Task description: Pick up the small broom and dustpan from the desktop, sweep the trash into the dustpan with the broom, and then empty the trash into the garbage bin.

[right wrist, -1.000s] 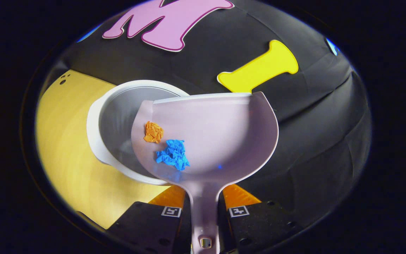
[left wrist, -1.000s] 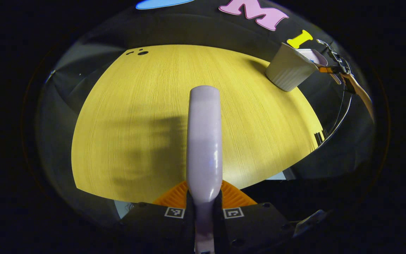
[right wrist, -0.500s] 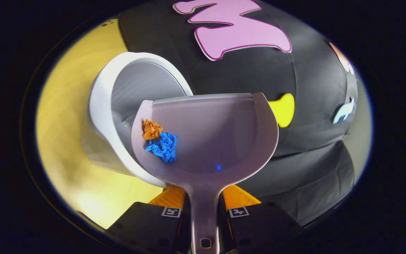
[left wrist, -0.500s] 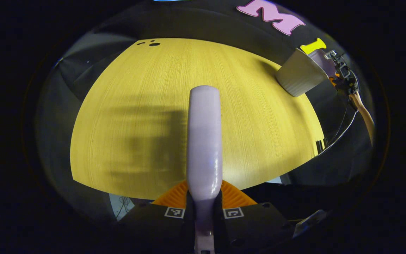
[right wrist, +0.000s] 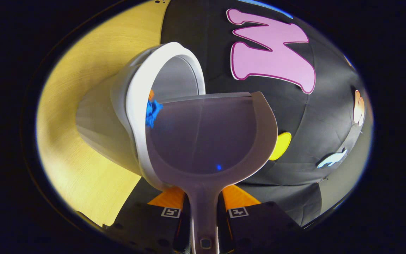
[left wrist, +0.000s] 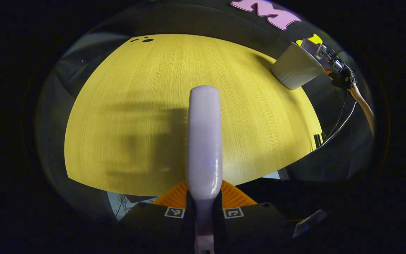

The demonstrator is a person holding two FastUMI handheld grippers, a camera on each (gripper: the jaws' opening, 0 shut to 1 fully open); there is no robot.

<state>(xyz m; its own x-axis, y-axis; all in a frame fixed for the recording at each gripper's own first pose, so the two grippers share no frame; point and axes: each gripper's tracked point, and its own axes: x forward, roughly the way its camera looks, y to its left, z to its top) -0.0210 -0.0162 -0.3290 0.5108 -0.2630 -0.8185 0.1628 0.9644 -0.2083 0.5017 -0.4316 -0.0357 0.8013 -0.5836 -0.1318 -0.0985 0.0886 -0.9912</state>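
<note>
In the left gripper view, the left gripper (left wrist: pixel 203 206) has its jaws clamped on the handle of the small broom (left wrist: pixel 204 141). The broom handle is long and pale purple. It points straight away from the camera, out over the yellow bench (left wrist: pixel 125 106). Its brush end is hidden. Far off at the right back corner of the bench stands the white garbage bin (left wrist: pixel 294 68). The right gripper (left wrist: pixel 337 70) hangs just past the bin, and a person's arm (left wrist: pixel 363 107) reaches down from it.

In the right gripper view, the bench (right wrist: pixel 83 169) is on the left. The garbage bin (right wrist: pixel 136 106) stands on it, and its open mouth faces the dustpan. Blue trash (right wrist: pixel 152 111) and a bit of orange trash (right wrist: pixel 151 95) sit right at the left edge of the dustpan, inside the bin's rim. The pale purple dustpan (right wrist: pixel 206 137) is tipped to the left over the bin. Its handle runs down toward the camera and its wide mouth points away. The right gripper (right wrist: pixel 204 211) has its jaws clamped on the dustpan handle.
</note>
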